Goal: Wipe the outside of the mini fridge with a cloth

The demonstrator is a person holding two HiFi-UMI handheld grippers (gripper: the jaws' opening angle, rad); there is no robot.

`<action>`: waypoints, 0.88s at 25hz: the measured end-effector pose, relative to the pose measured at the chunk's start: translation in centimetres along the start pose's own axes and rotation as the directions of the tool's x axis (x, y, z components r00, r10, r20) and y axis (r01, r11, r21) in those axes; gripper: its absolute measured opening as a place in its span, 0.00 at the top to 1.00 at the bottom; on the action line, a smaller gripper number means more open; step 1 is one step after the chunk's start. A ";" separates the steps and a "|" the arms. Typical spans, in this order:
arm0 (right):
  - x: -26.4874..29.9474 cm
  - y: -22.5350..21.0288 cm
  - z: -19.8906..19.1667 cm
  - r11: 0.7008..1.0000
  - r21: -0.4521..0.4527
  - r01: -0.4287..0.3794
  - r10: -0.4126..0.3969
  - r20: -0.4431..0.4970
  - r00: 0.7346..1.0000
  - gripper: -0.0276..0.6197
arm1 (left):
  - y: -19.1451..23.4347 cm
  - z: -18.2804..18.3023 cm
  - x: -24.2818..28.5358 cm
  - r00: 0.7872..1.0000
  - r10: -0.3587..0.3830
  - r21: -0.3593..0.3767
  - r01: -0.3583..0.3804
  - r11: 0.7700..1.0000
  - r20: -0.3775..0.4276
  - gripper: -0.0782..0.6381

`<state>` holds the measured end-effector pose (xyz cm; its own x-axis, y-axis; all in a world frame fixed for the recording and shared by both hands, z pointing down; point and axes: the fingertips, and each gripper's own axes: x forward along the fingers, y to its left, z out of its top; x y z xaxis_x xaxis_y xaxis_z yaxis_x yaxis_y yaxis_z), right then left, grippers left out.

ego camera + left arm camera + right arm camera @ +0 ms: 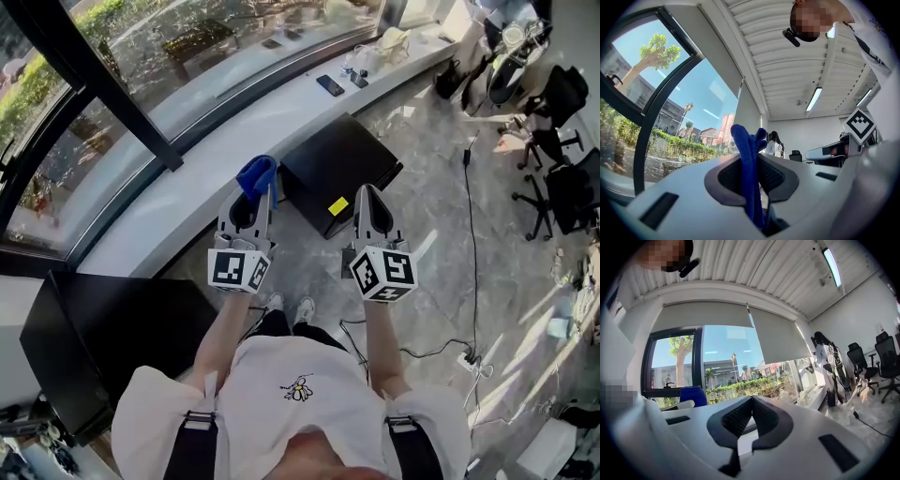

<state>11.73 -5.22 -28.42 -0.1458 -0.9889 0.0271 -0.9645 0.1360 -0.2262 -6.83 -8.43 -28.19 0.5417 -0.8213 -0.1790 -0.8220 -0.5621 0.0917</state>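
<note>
Blue cloth [748,164] pinched in the left gripper [258,199]; right gripper [367,197] clenched, empty, both held forward side by side.

Soft, ribbed blue cloth [749,154], matt, pinched between rough black pads [774,177] of smooth grey plastic left claw [251,195]. At 12 o'clock, smooth, dull-sheened black mini fridge [342,169] on glossy veined stone floor [441,234].

Beyond your jaws a curved window [234,47] runs above a pale sill [281,103]. Below them lies a sunlit marble floor [431,216], with black office chairs [558,187] and a thin cable [473,244] to their right.
</note>
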 end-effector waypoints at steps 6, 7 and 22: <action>2.5 0.6 -0.6 1.000 -0.014 0.004 -0.004 -0.011 1.000 0.94 | 1.9 -0.6 1.8 1.000 -0.012 0.005 0.012 1.000 -0.009 0.81; 2.9 0.6 -0.9 1.000 -0.012 0.001 -0.001 -0.016 1.000 0.94 | 2.1 -1.0 2.2 1.000 -0.012 0.004 0.012 1.000 -0.012 0.81; 8.5 -4.5 -16.6 1.000 -0.022 -0.021 0.022 0.048 0.999 0.94 | 5.3 -19.6 4.2 0.999 -0.038 0.013 0.038 0.999 -0.002 0.81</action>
<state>11.14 -13.25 -10.97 -0.1567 -0.9873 -0.0245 -0.9659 0.1584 -0.2049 -5.45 -16.75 -9.26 0.5730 -0.7995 -0.1800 -0.8029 -0.5917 0.0721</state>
